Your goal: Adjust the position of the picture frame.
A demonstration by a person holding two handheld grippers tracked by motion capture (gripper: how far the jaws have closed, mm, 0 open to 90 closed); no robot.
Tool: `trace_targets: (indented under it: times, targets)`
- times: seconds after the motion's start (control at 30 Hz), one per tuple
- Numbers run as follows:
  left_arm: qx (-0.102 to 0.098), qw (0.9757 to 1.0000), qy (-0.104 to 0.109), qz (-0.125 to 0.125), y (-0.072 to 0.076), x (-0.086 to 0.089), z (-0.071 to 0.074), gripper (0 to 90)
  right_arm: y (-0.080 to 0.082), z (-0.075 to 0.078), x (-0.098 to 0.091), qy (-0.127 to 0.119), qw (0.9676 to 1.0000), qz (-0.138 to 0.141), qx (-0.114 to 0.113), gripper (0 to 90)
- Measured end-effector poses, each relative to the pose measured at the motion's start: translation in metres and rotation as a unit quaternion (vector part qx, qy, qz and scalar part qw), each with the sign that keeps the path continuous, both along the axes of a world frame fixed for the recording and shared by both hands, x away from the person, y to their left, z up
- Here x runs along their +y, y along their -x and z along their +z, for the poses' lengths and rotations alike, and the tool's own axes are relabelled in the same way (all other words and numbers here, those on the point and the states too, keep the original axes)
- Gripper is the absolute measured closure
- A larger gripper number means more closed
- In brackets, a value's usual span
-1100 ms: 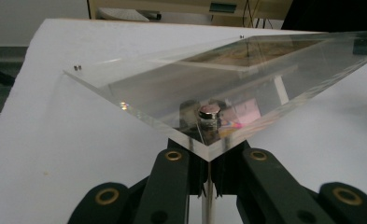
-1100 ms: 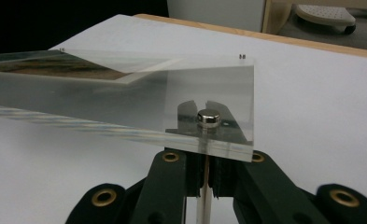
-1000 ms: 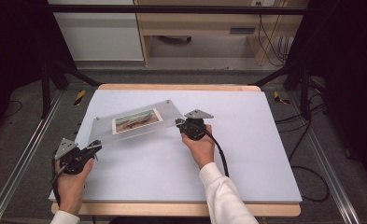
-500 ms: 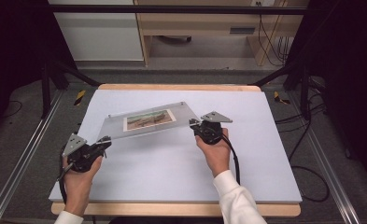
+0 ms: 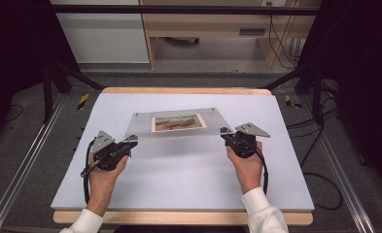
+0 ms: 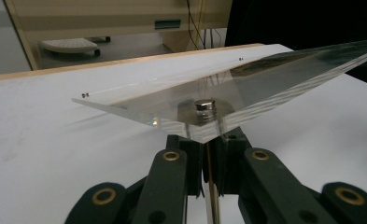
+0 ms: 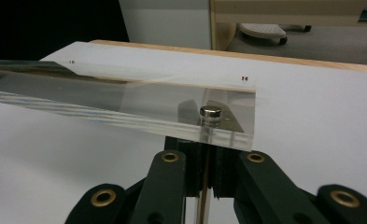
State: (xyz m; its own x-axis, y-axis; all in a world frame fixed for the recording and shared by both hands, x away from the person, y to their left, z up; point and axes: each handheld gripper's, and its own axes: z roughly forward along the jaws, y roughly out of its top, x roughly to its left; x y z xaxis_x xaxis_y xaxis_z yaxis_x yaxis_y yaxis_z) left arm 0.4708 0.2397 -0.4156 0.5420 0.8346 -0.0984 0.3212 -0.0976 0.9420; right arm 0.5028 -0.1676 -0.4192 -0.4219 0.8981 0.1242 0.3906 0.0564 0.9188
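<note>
Gripper (image 7: 204,154) clamped on clear frame (image 7: 125,109), white table (image 7: 321,121)

A white bench (image 5: 188,184) with a pale wood edge stands on a grey floor (image 5: 28,160). Metal rails (image 5: 18,174) run along the floor on both sides of it. Black frame legs (image 5: 47,82) rise at the far corners, with a black bar (image 5: 179,8) crossing overhead. Behind stands a white cabinet (image 5: 101,34) and, beside it, a light wood desk (image 5: 203,24) with a white footrest (image 6: 69,45) on the floor beneath. Black cables (image 5: 320,141) trail over the floor at the right. Both outer sides of the room lie in darkness.
</note>
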Motion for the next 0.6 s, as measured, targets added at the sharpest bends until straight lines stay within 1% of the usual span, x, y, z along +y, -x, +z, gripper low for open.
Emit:
trace_targets:
  times: [0.07, 0.17, 0.2, 0.3, 0.33, 0.37, 0.4, 0.43, 0.5, 0.53, 0.6]
  targets:
    - [-0.001, 1.0, -0.002, -0.007, -0.002, -0.007, 0.0, 82.3, 0.002, 0.0, -0.005, -0.004, 1.0, -0.005, 0.001, 84.5]
    - [-0.002, 0.9999, -0.004, -0.013, -0.004, -0.011, 0.0, 82.3, 0.004, -0.001, -0.009, -0.004, 0.9999, -0.011, -0.001, 84.5]
    - [-0.002, 0.9998, -0.005, -0.019, -0.005, -0.015, 0.0, 82.2, 0.007, -0.002, -0.014, -0.005, 0.9999, -0.015, 0.0, 84.5]
    - [-0.002, 0.9997, -0.005, -0.024, -0.006, -0.019, -0.001, 82.2, 0.01, -0.003, -0.018, -0.006, 0.9998, -0.019, 0.001, 84.5]
    - [-0.003, 0.9996, -0.007, -0.026, -0.007, -0.021, -0.001, 82.2, 0.013, -0.004, -0.022, -0.007, 0.9997, -0.025, 0.001, 84.5]
    - [-0.003, 0.9996, -0.006, -0.029, -0.008, -0.023, -0.001, 82.2, 0.013, -0.004, -0.022, -0.007, 0.9997, -0.025, 0.001, 84.5]
    - [-0.004, 0.9993, -0.009, -0.035, -0.009, -0.027, -0.001, 82.2, 0.016, -0.006, -0.027, -0.01, 0.9995, -0.03, 0.001, 84.5]
    - [-0.004, 0.9993, -0.009, -0.035, -0.009, -0.027, -0.001, 82.2, 0.016, -0.006, -0.027, -0.01, 0.9995, -0.03, 0.001, 84.5]
    - [-0.005, 0.9991, -0.01, -0.041, -0.01, -0.032, -0.001, 82.2, 0.02, -0.007, -0.031, -0.013, 0.9993, -0.036, 0.001, 84.6]
    - [-0.006, 0.9989, -0.01, -0.045, -0.01, -0.035, -0.001, 82.2, 0.023, -0.008, -0.036, -0.016, 0.999, -0.043, 0.002, 84.6]
    - [-0.007, 0.9986, -0.011, -0.052, -0.012, -0.039, -0.002, 82.2, 0.025, -0.009, -0.04, -0.015, 0.9988, -0.047, -0.001, 84.6]
